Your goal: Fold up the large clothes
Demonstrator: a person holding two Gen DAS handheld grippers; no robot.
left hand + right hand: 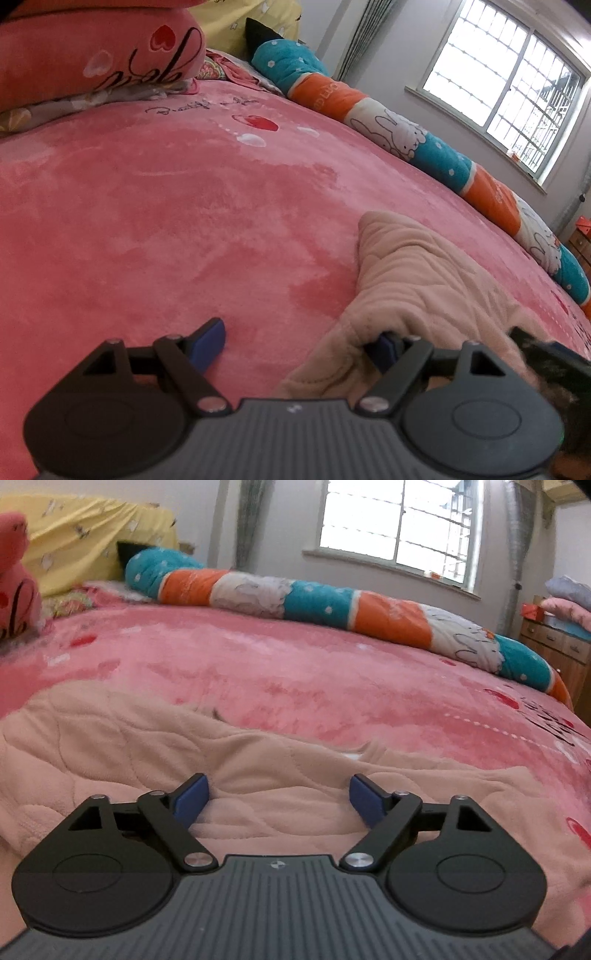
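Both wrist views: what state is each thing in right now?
beige garment: rumpled, lying unfolded on the bed.
left hand-held gripper: open, one finger under a garment edge.
right hand-held gripper: wide open over the garment, gripping nothing.
long bolster: lying along the bed's far edge.

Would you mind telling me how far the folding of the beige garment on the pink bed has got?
Early stage. Done: the beige quilted fleece garment lies on the pink plush bedspread, still rumpled. In hand: nothing; the left gripper is open at its edge, the right gripper open over it. Left: all the folding.
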